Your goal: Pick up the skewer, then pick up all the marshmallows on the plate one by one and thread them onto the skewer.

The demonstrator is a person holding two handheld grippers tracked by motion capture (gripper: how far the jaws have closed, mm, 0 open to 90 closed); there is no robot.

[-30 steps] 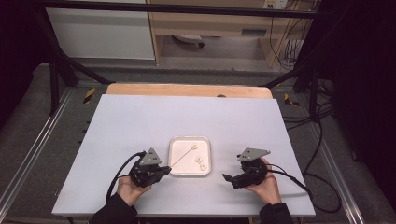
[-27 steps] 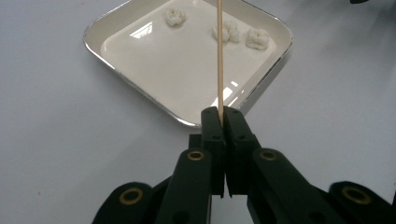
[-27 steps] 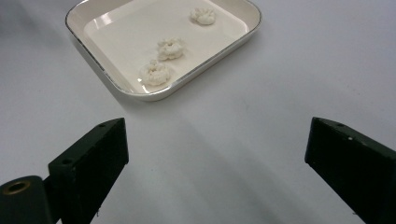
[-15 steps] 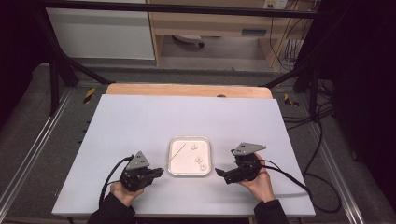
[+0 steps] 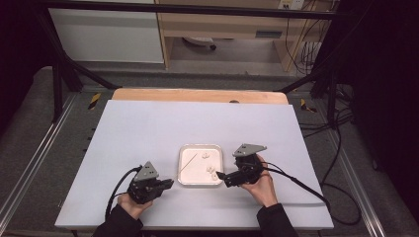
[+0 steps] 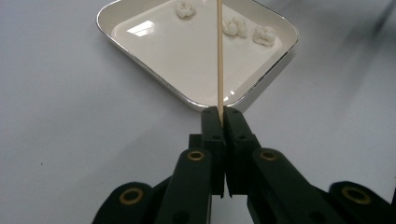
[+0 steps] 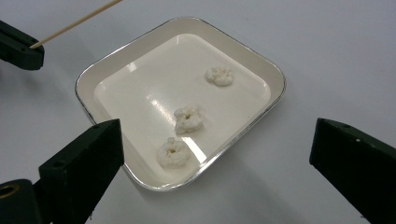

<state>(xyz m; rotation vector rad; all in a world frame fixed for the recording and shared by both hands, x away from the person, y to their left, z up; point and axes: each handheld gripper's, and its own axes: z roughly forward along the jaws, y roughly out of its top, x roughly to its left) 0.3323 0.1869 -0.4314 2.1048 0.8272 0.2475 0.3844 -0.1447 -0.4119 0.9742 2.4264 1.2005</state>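
Observation:
A thin wooden skewer [image 6: 219,56] is pinched at its near end by my left gripper [image 6: 221,112], whose jaws are shut on it. The stick reaches forward over a white square tray [image 6: 177,51]. In the high view the left gripper [image 5: 168,183] sits just left of the tray [image 5: 184,181], with the skewer [image 5: 188,162] slanting across the tray's left part. Three small white puffed pieces [image 7: 187,118] lie in the tray [image 7: 275,88]. My right gripper [image 7: 217,140] is open, its jaws wide apart at the tray's near corner. From above, the right gripper [image 5: 221,176] is at the tray's right edge.
The tray rests on a large white tabletop [image 5: 148,128] with a wooden strip [image 5: 197,95] along its far edge. Black cables [image 5: 296,183] trail from both grippers toward the near side. Metal rails and dark floor surround the table.
The right gripper has moved left and a little up, closer to the tray's right edge. The left gripper has shifted slightly left, still holding the skewer.

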